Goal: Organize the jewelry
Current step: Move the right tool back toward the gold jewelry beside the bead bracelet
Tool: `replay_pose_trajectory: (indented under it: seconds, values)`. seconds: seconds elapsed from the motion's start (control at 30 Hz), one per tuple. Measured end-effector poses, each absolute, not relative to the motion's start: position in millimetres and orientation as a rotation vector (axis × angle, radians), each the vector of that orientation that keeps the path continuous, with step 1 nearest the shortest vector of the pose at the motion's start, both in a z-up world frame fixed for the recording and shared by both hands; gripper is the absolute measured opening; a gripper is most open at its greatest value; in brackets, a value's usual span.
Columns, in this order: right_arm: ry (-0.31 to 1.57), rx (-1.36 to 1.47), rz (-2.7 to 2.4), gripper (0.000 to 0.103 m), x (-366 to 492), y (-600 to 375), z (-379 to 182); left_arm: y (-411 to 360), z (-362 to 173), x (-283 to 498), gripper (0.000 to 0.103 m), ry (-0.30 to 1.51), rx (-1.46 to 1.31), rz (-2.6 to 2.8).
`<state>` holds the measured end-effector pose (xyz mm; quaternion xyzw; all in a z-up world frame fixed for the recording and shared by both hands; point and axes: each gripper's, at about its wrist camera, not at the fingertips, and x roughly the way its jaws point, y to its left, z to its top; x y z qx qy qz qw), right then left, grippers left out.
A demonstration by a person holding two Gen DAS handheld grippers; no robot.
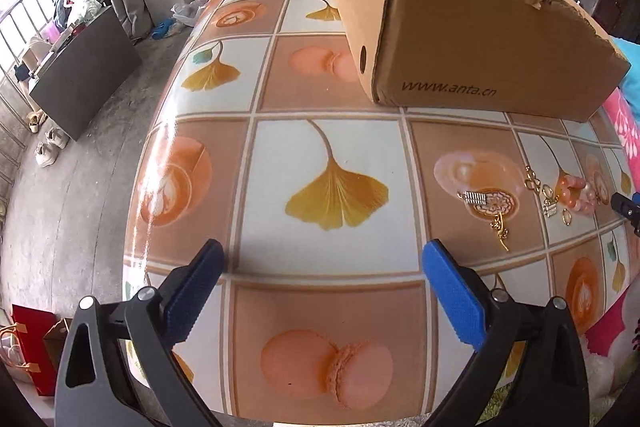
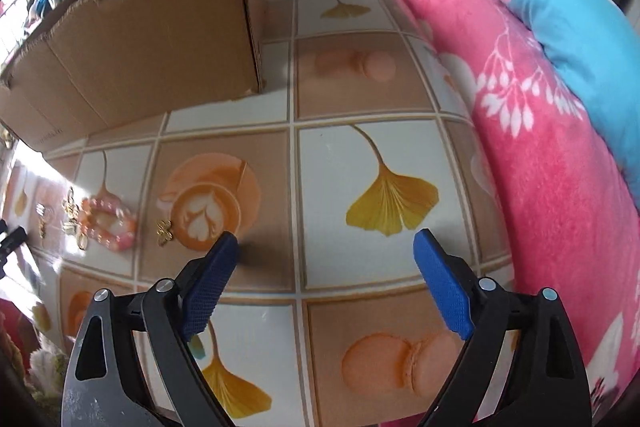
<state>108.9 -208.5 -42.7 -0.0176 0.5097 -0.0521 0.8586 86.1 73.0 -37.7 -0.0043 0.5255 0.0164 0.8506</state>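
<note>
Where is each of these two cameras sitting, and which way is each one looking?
Left wrist view: rides on the left gripper, looking down along its open blue fingers at the patterned tablecloth; jewelry lies off to its right.
Right wrist view: rides on the right gripper, also tilted down at the table, open fingers showing; a pink blanket fills its right side.
Shared: the cardboard box, the pink bead bracelet and the gold pieces around it. No hand or sleeve shows.

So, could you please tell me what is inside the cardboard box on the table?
Its inside cannot be seen: both views show only the outer walls of the cardboard box. The jewelry in view, such as the pink bead bracelet, lies outside it on the tablecloth.
</note>
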Motion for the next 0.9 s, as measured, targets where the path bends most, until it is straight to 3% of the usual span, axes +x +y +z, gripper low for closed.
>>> replay_pose_trajectory:
  seconds: [0.53,0.73,0.8,0.9]
  values:
    - [1.128,-0.051,-0.055,0.095,111.1,-217.1,-42.4,73.3,-37.1,86.5,0.098,1.101,0.012,0.007]
    - [1.069,0.085,0.077,0.095,116.8,-204.0,-17.7,73.0,-37.9,87.6,0.098,1.096,0.012,0.007]
    - [1.055,0.031,0.142,0.092,121.0,-183.5,-12.5,73.2,-38.1,87.6,0.098,1.099,0.009,0.006]
    - [1.071,-0.028,0.227,0.074,127.2,-158.9,-14.8,73.6,-38.2,88.4,0.098,1.104,0.009,0.005]
